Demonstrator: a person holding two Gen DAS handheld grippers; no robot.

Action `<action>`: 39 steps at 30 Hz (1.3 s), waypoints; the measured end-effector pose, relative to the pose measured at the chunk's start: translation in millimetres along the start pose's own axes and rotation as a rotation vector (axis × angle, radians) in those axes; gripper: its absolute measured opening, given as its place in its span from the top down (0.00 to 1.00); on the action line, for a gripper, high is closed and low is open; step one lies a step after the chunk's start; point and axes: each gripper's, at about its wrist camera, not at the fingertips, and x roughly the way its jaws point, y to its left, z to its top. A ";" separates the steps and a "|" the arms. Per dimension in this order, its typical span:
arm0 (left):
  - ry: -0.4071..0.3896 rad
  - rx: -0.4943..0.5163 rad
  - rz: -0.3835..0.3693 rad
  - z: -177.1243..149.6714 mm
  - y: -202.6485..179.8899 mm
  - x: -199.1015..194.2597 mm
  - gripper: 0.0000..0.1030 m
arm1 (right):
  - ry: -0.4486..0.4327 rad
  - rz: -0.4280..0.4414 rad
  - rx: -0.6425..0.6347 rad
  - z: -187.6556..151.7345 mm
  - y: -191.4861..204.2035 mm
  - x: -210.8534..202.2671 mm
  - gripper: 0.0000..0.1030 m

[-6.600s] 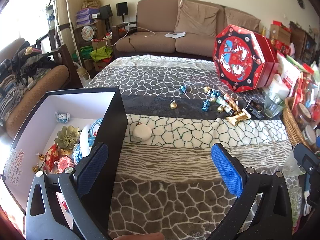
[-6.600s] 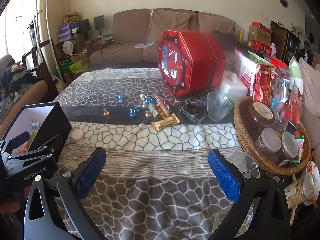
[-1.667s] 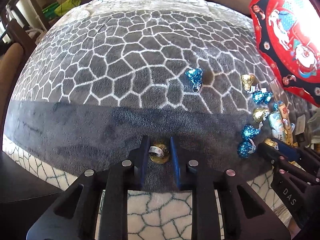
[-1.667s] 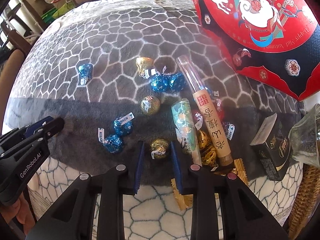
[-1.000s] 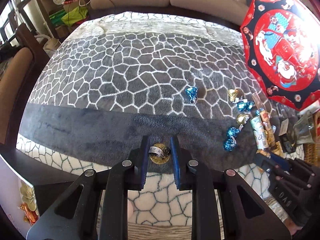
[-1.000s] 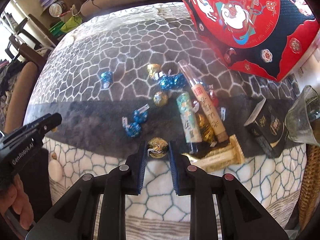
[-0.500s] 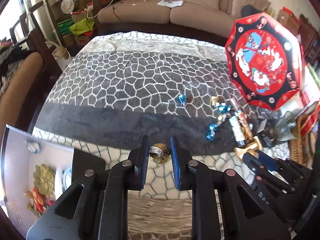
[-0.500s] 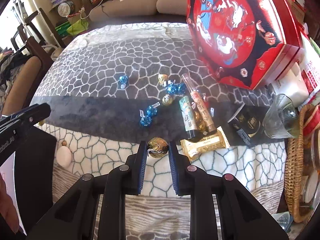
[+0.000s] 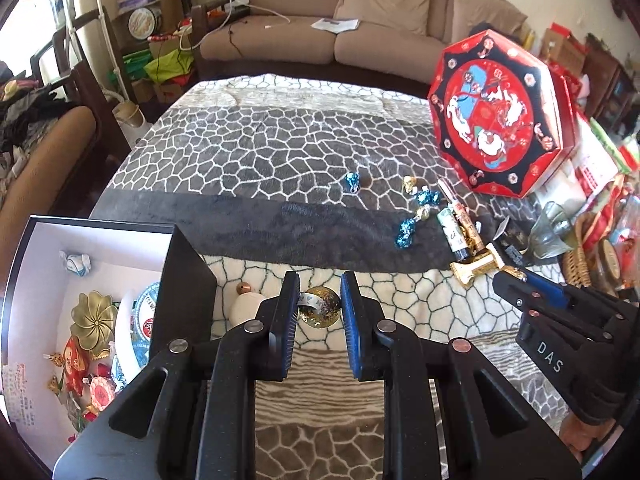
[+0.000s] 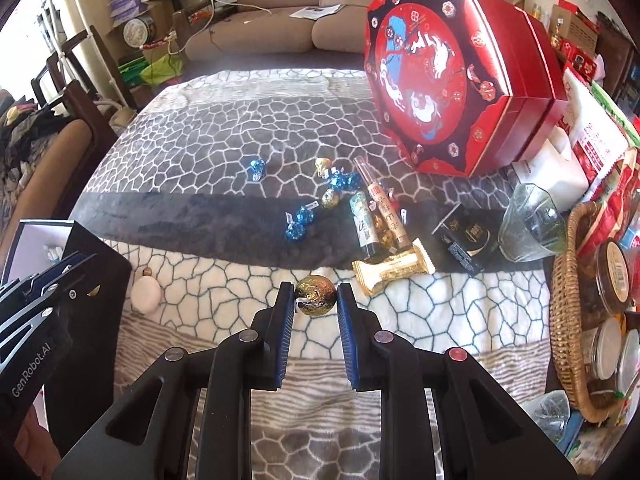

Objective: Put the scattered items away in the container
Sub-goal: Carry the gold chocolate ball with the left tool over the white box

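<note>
Gold chocolates fill both claws: the left claw [image 9: 319, 312] pinches one gold ball [image 9: 320, 313], the right claw [image 10: 315, 295] another [image 10: 315, 294], both seemingly above the blanketed desk [image 9: 280, 152]. At eight o'clock in the left view stands the black box [image 9: 186, 276].

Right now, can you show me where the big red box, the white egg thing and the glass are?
big red box [image 10: 432, 76], right wrist view, on its picture lid.
white egg thing [image 10: 145, 295], right wrist view, its round middle.
glass [image 10: 534, 222], right wrist view, its side.
</note>
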 end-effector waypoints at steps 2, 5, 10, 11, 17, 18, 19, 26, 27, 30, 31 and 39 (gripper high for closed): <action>-0.023 -0.007 -0.007 -3.1 2.4 -6.9 0.81 | -0.011 0.003 0.001 -4.6 0.7 -6.0 0.79; -0.069 0.003 -0.027 -12.4 0.9 -19.0 0.81 | -0.030 0.000 -0.025 -14.5 8.6 -16.6 0.79; -0.107 0.005 -0.041 -25.9 -2.2 -35.8 0.81 | -0.085 0.009 -0.053 -33.0 22.2 -38.1 0.79; -0.114 0.005 -0.042 -26.8 -2.2 -38.3 0.81 | -0.095 0.013 -0.054 -35.9 23.5 -41.7 0.79; -0.166 0.005 -0.031 -34.5 4.1 -57.5 0.81 | -0.147 0.018 -0.057 -48.3 26.8 -58.2 0.79; -0.175 0.006 -0.027 -35.8 4.8 -60.6 0.81 | -0.153 0.019 -0.059 -50.3 27.2 -60.4 0.79; -0.185 0.009 -0.023 -37.2 5.4 -63.6 0.81 | -0.157 0.018 -0.063 -52.6 28.2 -62.2 0.79; -0.238 0.007 -0.031 -44.9 10.3 -80.6 0.81 | -0.199 -0.013 -0.075 -68.7 32.3 -74.5 0.79; -0.244 0.010 -0.030 -46.0 9.9 -82.9 0.81 | -0.207 -0.013 -0.075 -71.0 31.8 -76.7 0.79; -0.257 0.014 -0.034 -50.4 9.6 -88.6 0.81 | -0.223 -0.014 -0.079 -77.8 30.5 -81.7 0.79; -0.260 0.017 -0.034 -51.7 9.7 -90.2 0.81 | -0.227 -0.012 -0.080 -79.8 29.9 -83.2 0.79; -0.321 0.037 -0.043 -62.0 7.7 -105.9 0.81 | -0.261 -0.009 -0.043 -94.5 19.7 -94.7 0.79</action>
